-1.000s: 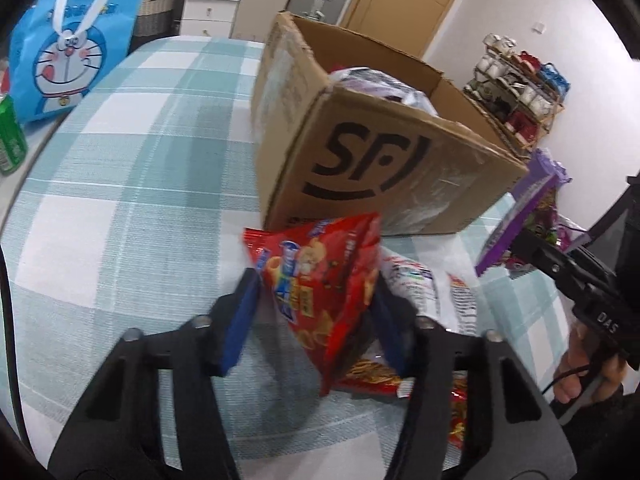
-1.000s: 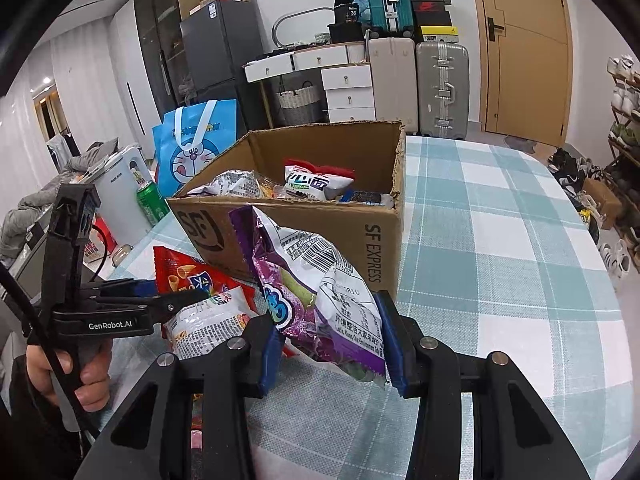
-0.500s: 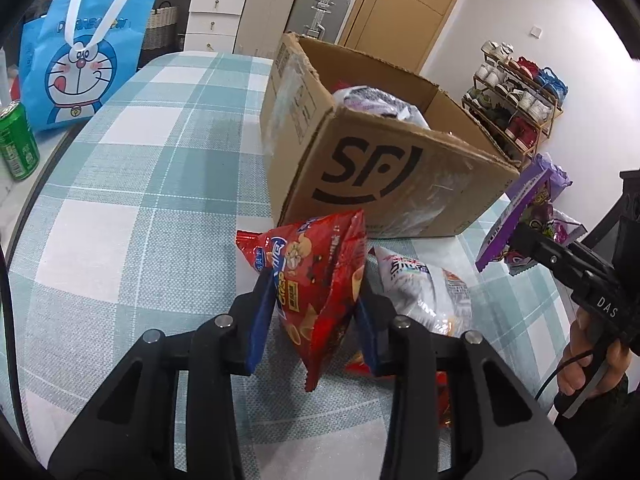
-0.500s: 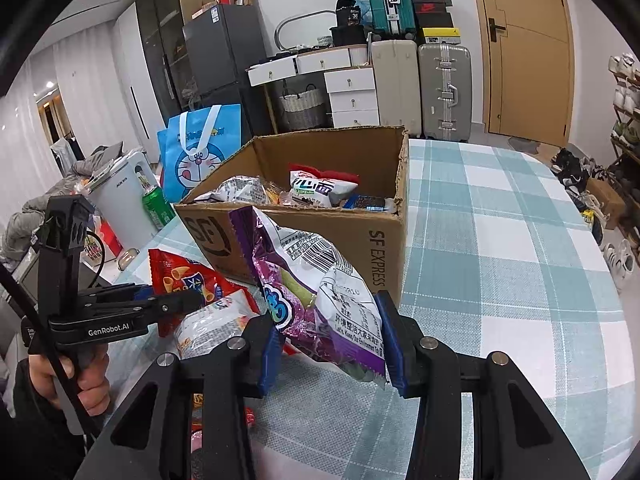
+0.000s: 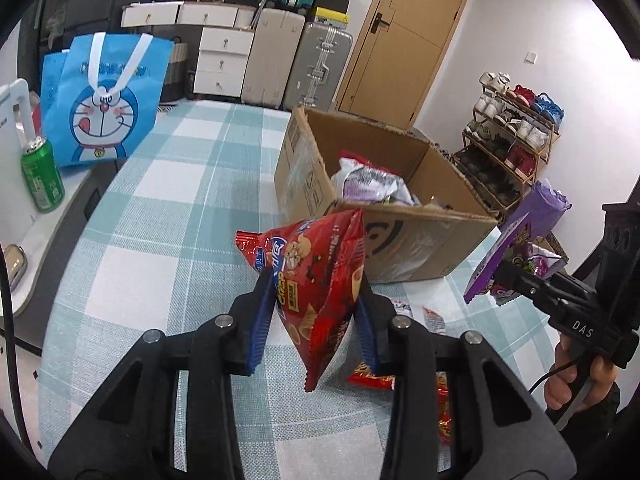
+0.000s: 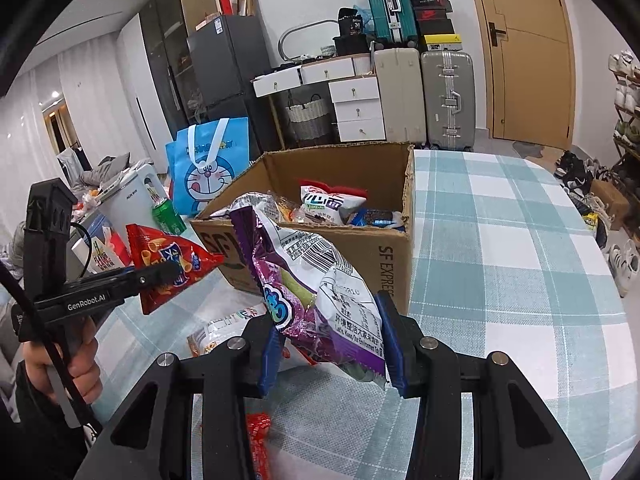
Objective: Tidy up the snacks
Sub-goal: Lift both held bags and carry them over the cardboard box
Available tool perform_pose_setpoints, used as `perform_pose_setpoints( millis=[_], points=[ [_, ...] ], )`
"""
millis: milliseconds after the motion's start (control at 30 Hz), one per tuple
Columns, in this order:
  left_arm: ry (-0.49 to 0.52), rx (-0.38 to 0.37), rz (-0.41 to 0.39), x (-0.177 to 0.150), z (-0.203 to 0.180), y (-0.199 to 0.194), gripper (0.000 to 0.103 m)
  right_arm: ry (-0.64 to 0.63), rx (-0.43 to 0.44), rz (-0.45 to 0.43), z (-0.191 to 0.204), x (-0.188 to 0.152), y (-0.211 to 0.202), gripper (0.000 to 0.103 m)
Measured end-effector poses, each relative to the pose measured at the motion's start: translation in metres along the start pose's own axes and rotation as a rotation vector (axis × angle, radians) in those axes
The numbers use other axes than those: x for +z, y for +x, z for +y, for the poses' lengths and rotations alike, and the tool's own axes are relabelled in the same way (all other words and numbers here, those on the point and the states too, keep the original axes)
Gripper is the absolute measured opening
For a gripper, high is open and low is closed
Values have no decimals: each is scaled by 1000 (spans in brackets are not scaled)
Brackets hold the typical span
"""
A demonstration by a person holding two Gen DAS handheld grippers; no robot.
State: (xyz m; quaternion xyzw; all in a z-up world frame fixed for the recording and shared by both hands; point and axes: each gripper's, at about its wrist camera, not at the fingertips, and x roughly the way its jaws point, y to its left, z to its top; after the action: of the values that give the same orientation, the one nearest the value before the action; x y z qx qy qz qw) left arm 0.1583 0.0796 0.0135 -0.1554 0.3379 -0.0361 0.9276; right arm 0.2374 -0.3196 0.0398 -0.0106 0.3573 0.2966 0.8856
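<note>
Above the checked table point(image 5: 168, 216), left gripper point(image 5: 316, 312) clamps a red bag point(image 5: 320, 276), right gripper point(image 6: 330, 344) a purple one point(image 6: 316, 292) (both aloft); clear the cardboard box point(image 6: 396, 264) rim before releasing.

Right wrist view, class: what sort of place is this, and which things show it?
Most likely a lived-in home: suitcases stacked by a wooden door, a fridge, a shoe rack, and a checked-cloth table holding a cardboard box of snacks.
</note>
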Motion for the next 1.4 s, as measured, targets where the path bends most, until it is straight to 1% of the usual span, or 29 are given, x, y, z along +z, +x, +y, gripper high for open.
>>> perform_pose_setpoints(
  millis=[267,567,667,967,1300,1400],
  points=[
    [27,-11,-62,8,-14,-30,34,3,1,-29,3,4,-9,43],
    [54,-14,-96,9,-31,-45,34,21,2,-54,0,7,-18,43],
    [59,-9,-106,9,-36,-47,34,21,0,-64,-1,8,-22,43],
    [81,-25,-124,17,-50,-48,34,30,0,-80,-5,13,-26,43],
    [73,-37,-135,41,-61,-36,34,38,-3,-93,-9,28,-26,43],
    [77,-26,-140,50,-67,-30,34,40,-4,-97,-8,36,-24,43]
  ],
)
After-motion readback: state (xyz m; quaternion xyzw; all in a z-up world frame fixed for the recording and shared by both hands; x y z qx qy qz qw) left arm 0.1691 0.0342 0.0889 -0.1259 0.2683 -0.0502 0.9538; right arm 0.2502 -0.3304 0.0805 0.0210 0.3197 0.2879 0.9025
